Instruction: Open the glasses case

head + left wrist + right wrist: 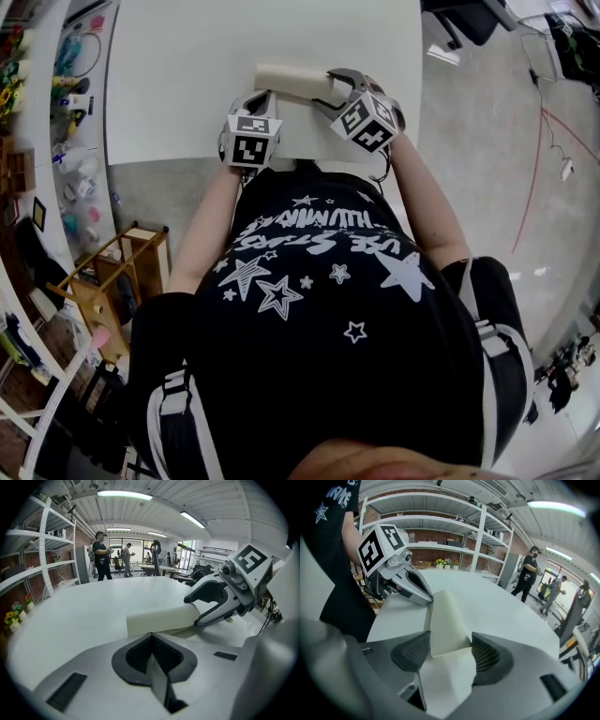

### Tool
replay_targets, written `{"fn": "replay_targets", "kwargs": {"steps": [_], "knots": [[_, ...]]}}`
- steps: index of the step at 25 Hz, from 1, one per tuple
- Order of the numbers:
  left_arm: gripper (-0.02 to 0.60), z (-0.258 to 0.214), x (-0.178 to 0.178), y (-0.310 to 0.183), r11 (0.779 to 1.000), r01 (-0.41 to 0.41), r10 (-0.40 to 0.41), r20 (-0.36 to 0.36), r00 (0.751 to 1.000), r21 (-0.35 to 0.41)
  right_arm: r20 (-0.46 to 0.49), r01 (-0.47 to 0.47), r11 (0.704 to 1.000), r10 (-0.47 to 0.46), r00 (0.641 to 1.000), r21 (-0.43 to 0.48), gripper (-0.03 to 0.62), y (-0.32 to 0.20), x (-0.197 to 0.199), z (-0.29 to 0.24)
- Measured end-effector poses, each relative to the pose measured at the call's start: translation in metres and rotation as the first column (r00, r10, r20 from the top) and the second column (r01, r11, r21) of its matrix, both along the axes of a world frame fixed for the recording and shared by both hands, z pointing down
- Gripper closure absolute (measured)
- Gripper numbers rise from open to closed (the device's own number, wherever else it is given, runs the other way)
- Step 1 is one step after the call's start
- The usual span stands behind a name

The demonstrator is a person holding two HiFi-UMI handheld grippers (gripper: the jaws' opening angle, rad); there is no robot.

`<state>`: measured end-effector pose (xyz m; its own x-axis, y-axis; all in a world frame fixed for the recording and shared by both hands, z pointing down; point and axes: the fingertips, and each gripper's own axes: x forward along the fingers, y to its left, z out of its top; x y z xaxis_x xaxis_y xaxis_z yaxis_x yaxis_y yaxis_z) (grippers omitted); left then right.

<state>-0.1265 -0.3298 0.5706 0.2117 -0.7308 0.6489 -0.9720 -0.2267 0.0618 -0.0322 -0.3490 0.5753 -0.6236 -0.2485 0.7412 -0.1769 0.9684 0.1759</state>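
Note:
A cream glasses case [286, 81] lies closed on the white table [178, 75], close to its near edge. My right gripper [333, 89] is shut on the case's right end; in the right gripper view the case [446, 620] sits between the two dark pads [487, 656]. My left gripper [265, 97] is shut with nothing in it, its tips right at the case's near left side. In the left gripper view the case [159, 618] lies just past the closed tips, with the right gripper [204, 611] clamped round its far end.
Shelving with small items [37, 141] runs along the left of the table, and a wooden rack [112, 281] stands on the floor beside me. Cables [544, 141] lie on the floor at right. People [101, 555] stand far across the room.

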Motion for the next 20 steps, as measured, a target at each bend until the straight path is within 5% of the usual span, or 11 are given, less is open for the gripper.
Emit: {"fn": "replay_targets", "kwargs": {"steps": [7,15,20], "knots": [[0.569,-0.001,-0.002,-0.001,1.000,0.010,-0.010,-0.004,1.000,-0.005,-0.002,0.035,0.998,-0.035,0.999,-0.059,0.313,-0.003,-0.001,0.000],[0.569,0.000,-0.002,0.000,1.000,0.018,-0.018,-0.003,1.000,-0.007,0.097,0.003,0.972,0.021,0.995,-0.236,0.313,-0.006,0.000,-0.009],[0.569,0.001,0.000,0.001,1.000,0.022,-0.022,-0.008,1.000,-0.013,0.117,-0.002,0.976,0.029,0.993,-0.220,0.312,-0.004,0.001,-0.010]]}}
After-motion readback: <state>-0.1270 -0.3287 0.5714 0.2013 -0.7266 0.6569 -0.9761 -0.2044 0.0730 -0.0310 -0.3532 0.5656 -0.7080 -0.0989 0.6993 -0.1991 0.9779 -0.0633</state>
